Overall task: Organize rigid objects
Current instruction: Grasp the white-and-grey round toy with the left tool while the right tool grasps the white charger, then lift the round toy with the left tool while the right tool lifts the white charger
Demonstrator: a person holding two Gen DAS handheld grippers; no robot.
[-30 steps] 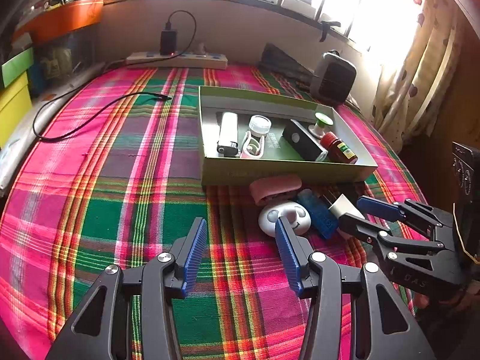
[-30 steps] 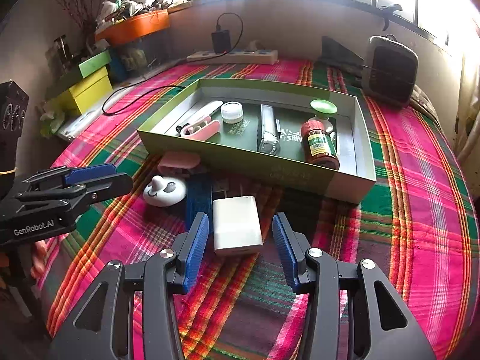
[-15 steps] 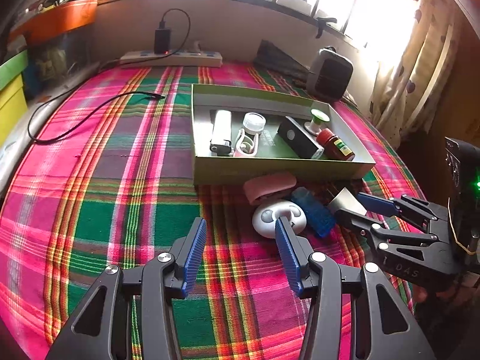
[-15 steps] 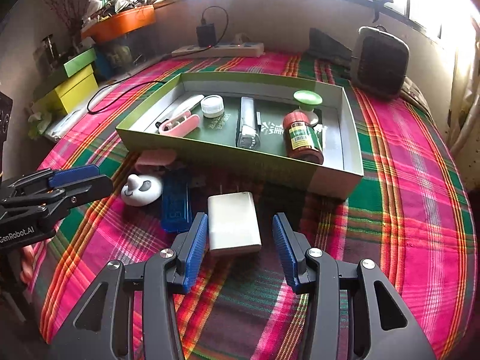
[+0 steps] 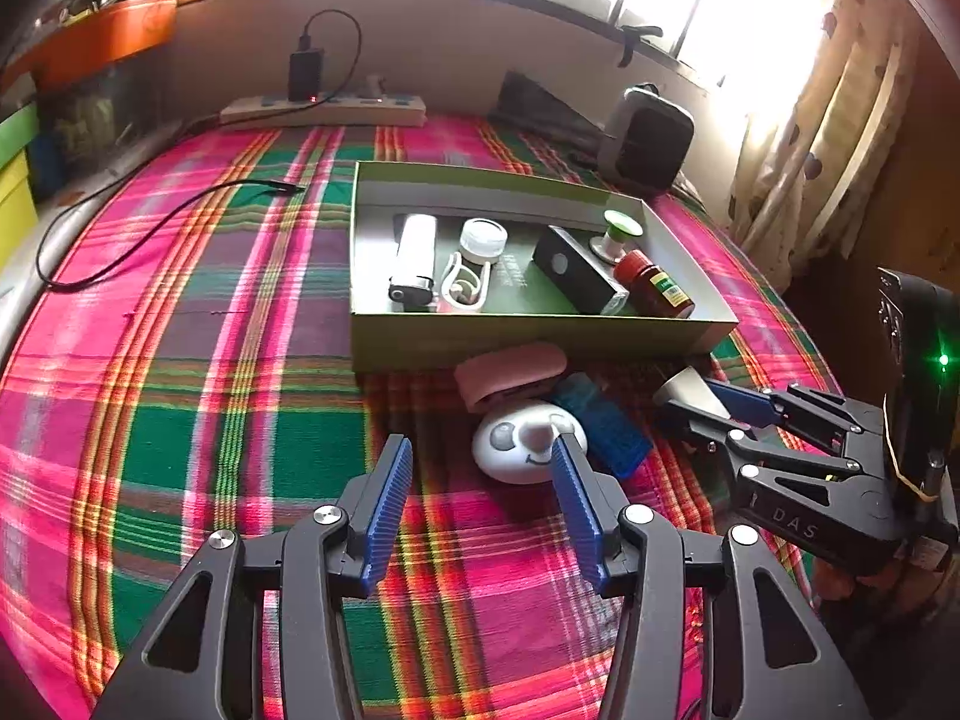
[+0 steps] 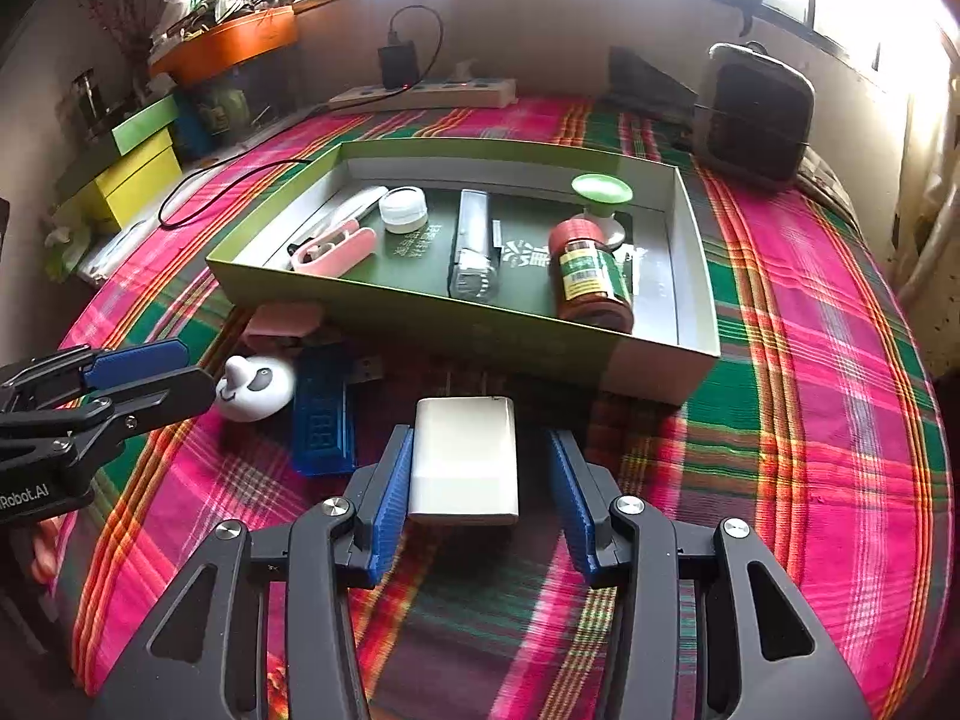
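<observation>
Two grippers hang over the plaid cloth (image 5: 180,396) in front of the green tray (image 6: 420,312). The right gripper (image 6: 480,480) straddles a white power bank (image 6: 465,459), which lies flat on the cloth just in front of the tray's near wall; its jaws are closing, the left pad right against the bank's side and the right pad not yet touching it. The left gripper (image 5: 480,498) stands wide, its jaws opening, with only cloth between them; its right fingertip overlaps the edge of a white panda-faced gadget (image 5: 522,441), though I cannot tell whether they touch.

Left of the power bank lies a blue rectangular case (image 6: 321,414), then the panda gadget, and behind those, against the tray's front wall, a pink case (image 5: 510,369). Inside the tray sit a red jar with a green label (image 6: 591,276) on its side, a silver-grey oblong device (image 6: 471,252), a small white pot (image 6: 403,210), a pink-and-white clip-like item (image 6: 333,249) and a green-topped stand (image 6: 600,198). Beyond the tray, a power strip (image 5: 324,111) with a black charger plugged in lies by the wall, and a dark heater-like box (image 6: 756,114) stands at the tray's far right corner.
</observation>
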